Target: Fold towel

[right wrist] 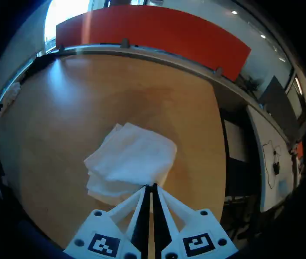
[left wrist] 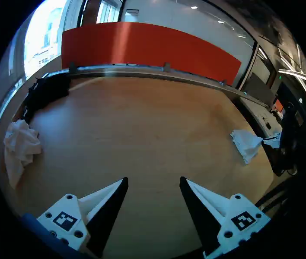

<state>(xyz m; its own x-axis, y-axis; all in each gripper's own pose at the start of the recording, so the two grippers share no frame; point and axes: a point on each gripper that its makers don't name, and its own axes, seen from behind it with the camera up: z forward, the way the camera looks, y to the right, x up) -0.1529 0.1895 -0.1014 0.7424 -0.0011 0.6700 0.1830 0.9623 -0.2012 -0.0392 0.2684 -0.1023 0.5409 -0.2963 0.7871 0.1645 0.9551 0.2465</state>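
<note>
- Towel (right wrist: 131,159): it lies on the wooden bench (right wrist: 66,108) as a squarish white stack of several layers. I judge that you are at the last fold, or at squaring it up.
- Far left in the left gripper view, a crumpled white cloth (left wrist: 21,146) sits by the bench's left edge, with a black bundle (left wrist: 45,93) behind it. Both are well apart from the towel, and I take the cloth for a separate piece waiting its turn.
- Your left hand-held gripper (left wrist: 153,190) has its fingers wide apart with nothing between them, and it hovers over the bare middle of the bench.
- Farther right in that view, the towel sits near the bench's right edge, with one corner drawn out toward the dark shape that holds it there.
- Your right hand-held gripper (right wrist: 152,187) has its fingers pressed together at the towel's near edge. It looks clamped on the top layers there, though the cloth hides how many layers it has caught.
- Next, as I judge it, bring the left hand-held gripper across to the free edge beside the right one. Pinch only the layers you mean to move, and carry both corners over together so that the stack stays square.
</note>
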